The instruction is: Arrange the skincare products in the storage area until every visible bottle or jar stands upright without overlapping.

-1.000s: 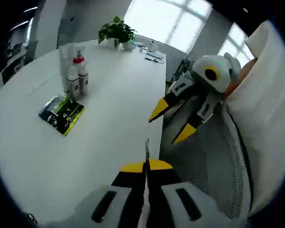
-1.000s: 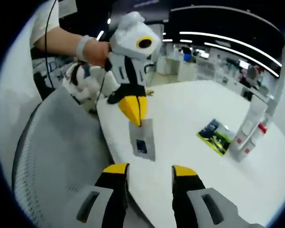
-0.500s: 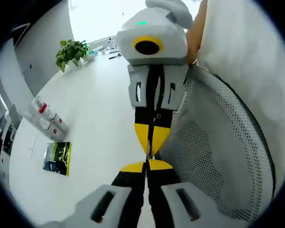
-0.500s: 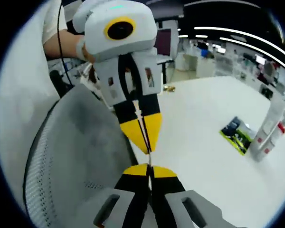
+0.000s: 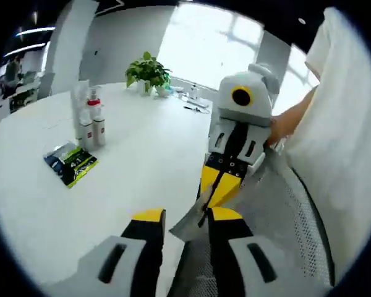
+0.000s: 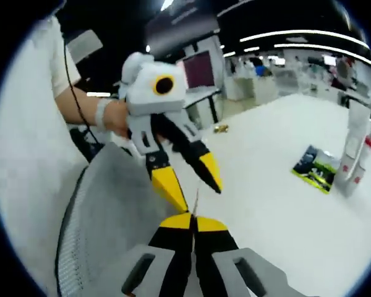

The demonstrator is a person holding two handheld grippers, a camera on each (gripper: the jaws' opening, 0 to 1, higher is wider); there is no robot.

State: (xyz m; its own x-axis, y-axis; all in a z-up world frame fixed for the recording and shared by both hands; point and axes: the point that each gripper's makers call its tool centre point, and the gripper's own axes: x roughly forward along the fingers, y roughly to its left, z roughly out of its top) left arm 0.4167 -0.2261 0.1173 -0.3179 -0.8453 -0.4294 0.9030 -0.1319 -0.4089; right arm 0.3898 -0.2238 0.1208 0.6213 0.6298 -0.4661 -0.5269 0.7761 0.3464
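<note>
Left tool (image 5: 187, 216): released. In the left gripper view its two yellow-tipped jaws stand well apart at the bottom, and in the right gripper view (image 6: 195, 185) they are likewise spread, pointing down over the near edge of the desk.
Right tool (image 6: 195, 221): clenched on a thin grey card. In the right gripper view its jaws are pressed together, with the card rising between them as a narrow sliver.
Right tool from the other side (image 5: 219, 189): it comes in from the right of the left gripper view, tips together, held by a person's hand (image 5: 285, 124).
Thin grey card (image 5: 184, 224): it hangs out from the right tool's tips and lies in the gap between the left tool's open jaws. I cannot tell whether it touches them.
Skincare bottles (image 5: 89, 120): a tight upright cluster far out on the desk, well apart from both tools. One has a red cap and a taller pale tube stands beside it. In the right gripper view they stand at the right edge (image 6: 357, 151).
Green-and-black packet (image 5: 71, 164): lying flat on the desk just beside the bottles, on the nearer side (image 6: 315, 168).
Desk (image 5: 142, 154): white and broad, with a curved near edge (image 6: 284, 210).
Potted plant (image 5: 148, 71): at the far end of the desk, near the window.
Mesh chair (image 5: 284, 235): grey, next to the desk edge and under both tools (image 6: 105, 216).
Person: a white sleeve and a wristband show behind the left tool.
</note>
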